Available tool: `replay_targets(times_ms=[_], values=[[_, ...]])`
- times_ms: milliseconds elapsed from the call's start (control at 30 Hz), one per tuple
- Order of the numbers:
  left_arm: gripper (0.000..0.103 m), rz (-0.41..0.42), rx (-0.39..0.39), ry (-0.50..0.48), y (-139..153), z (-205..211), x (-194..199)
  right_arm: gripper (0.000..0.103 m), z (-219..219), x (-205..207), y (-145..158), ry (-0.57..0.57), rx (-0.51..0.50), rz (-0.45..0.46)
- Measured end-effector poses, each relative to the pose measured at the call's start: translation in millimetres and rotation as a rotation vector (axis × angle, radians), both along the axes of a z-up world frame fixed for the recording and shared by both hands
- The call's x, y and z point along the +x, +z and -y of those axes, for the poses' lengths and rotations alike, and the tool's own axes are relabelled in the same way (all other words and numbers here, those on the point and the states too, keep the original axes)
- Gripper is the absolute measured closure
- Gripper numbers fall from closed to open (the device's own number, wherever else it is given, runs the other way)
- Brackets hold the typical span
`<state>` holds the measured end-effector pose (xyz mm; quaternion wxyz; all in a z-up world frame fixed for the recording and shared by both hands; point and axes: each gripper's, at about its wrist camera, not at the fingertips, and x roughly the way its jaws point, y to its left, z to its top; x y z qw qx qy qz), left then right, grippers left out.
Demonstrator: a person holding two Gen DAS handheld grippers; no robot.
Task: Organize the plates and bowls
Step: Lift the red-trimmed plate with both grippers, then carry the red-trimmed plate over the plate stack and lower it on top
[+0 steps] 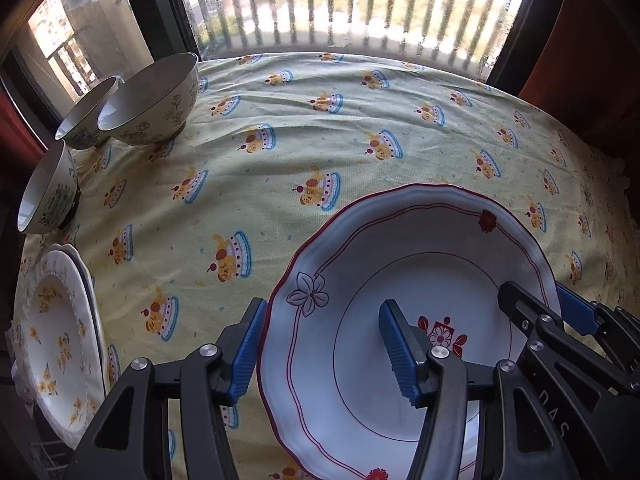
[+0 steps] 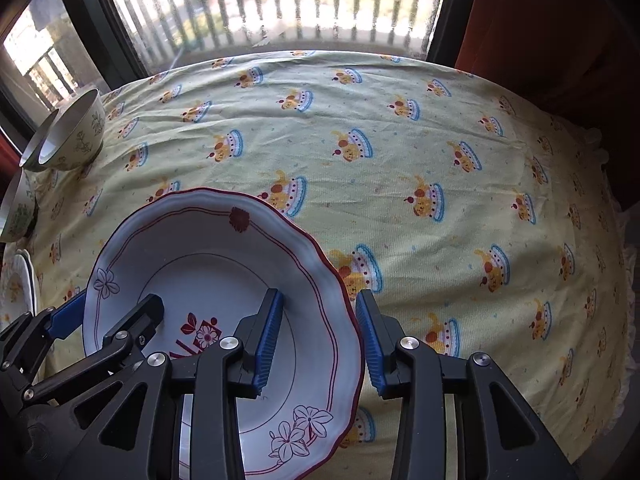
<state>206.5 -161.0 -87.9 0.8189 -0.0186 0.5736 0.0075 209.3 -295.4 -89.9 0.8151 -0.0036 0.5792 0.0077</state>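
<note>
A white deep plate with a red wavy rim and flower prints (image 1: pixel 400 280) lies on the yellow tablecloth; it also shows in the right wrist view (image 2: pixel 208 264). My left gripper (image 1: pixel 324 348) is open, its jaws straddling the plate's left rim. My right gripper (image 2: pixel 320 340) is open, its jaws straddling the plate's right rim; it also shows in the left wrist view (image 1: pixel 544 312). Neither jaw pair presses on the rim. Three patterned bowls (image 1: pixel 156 100) stand at the far left. A stack of yellow-flowered plates (image 1: pixel 56 340) lies at the near left.
The tablecloth (image 2: pixel 440 160) covers the table up to a window with railing at the back. Red curtains hang at the right (image 2: pixel 540 20). The table edge drops off on the right side (image 2: pixel 624 280).
</note>
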Motion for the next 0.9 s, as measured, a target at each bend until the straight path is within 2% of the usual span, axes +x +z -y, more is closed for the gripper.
replay_targets(times_ms=[333, 600, 900], values=[[0.044, 0.061, -0.001, 0.005, 31, -46, -9, 0.061, -44, -9, 26, -0.019, 0.014, 0.01], [0.045, 0.078, -0.015, 0.0, 46, -86, -17, 0.061, -85, -15, 50, -0.027, 0.007, 0.051], [0.044, 0.094, -0.027, -0.019, 53, -136, -28, 0.061, -131, -26, 62, -0.045, 0.003, 0.065]])
